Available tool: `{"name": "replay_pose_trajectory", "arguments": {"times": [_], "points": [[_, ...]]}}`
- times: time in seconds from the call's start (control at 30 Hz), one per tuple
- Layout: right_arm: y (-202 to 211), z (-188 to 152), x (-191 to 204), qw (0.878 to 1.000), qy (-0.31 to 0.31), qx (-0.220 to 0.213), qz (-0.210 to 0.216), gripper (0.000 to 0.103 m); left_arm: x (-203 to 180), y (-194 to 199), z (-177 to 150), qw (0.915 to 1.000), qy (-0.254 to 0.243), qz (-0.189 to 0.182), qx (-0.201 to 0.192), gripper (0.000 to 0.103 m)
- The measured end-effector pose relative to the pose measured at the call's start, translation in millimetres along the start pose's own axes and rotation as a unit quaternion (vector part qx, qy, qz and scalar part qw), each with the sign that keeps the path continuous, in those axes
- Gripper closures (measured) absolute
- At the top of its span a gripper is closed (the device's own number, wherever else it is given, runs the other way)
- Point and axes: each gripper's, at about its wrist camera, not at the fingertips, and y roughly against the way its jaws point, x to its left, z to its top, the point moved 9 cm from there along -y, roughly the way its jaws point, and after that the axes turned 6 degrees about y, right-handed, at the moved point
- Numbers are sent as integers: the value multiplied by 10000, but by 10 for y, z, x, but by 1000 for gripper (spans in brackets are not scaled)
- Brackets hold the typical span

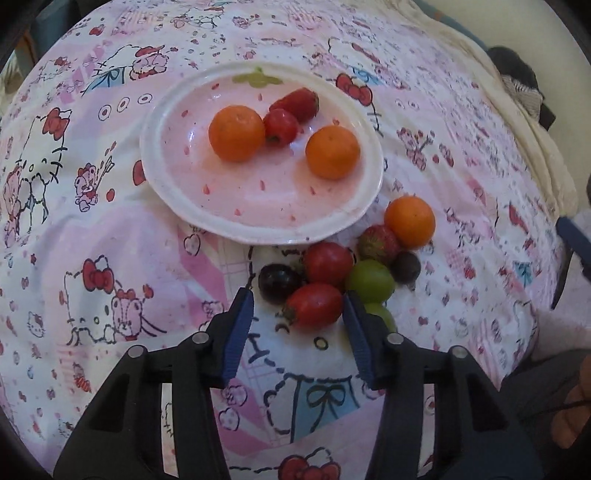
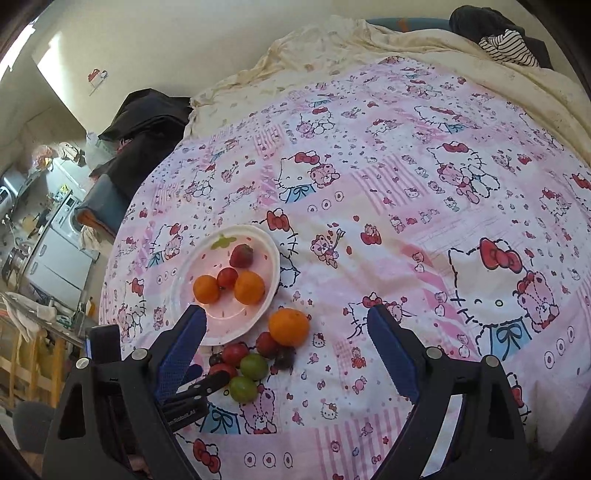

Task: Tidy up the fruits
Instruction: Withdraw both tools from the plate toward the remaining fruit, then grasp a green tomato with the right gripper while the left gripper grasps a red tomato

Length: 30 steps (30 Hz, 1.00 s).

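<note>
A white and pink plate (image 1: 177, 173) (image 2: 271, 254) on the Hello Kitty cloth holds two oranges (image 1: 236, 133), a red tomato (image 1: 280, 127) and a strawberry (image 1: 297, 103). Beside the plate lies a pile of fruit: an orange (image 1: 410, 221) (image 2: 289, 326), a strawberry (image 1: 378, 240), red tomatoes (image 1: 314, 304), a dark grape (image 1: 277, 282) and green grapes (image 1: 369, 280) (image 2: 254, 366). My left gripper (image 1: 298, 308) is open, its jaws on either side of the nearest red tomato, low over the cloth. My right gripper (image 2: 286, 334) is open and empty, above the cloth near the pile.
The pink cartoon cloth (image 2: 406, 206) covers a bed, with a cream blanket (image 2: 369, 40) and dark clothes (image 2: 498, 33) at the far edge. Beyond the bed's left side are dark fabric (image 2: 144, 122) and white appliances (image 2: 62, 236).
</note>
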Motion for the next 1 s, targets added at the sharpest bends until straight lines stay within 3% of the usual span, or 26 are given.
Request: {"name": "replay_pose_trajectory", "arguments": {"times": [0.27, 0.63, 0.77, 0.87, 1.0], "points": [[-38, -3, 20, 10000, 3, 32, 13, 12, -57, -51, -24, 9993, 75, -206, 299, 76], [-119, -47, 48, 9999, -31, 138, 7, 12, 45, 351, 30, 9992, 174, -351, -44, 78], [-283, -188, 173, 9980, 86, 575, 253, 12, 307, 614, 93, 9985, 417, -192, -285, 79], [-507, -413, 295, 9916, 241, 1190, 446, 13, 421, 797, 121, 9978, 470, -186, -428, 80], [-805, -765, 511, 9779, 837, 1878, 390, 26, 512, 1005, 124, 9972, 337, -28, -672, 80]]}}
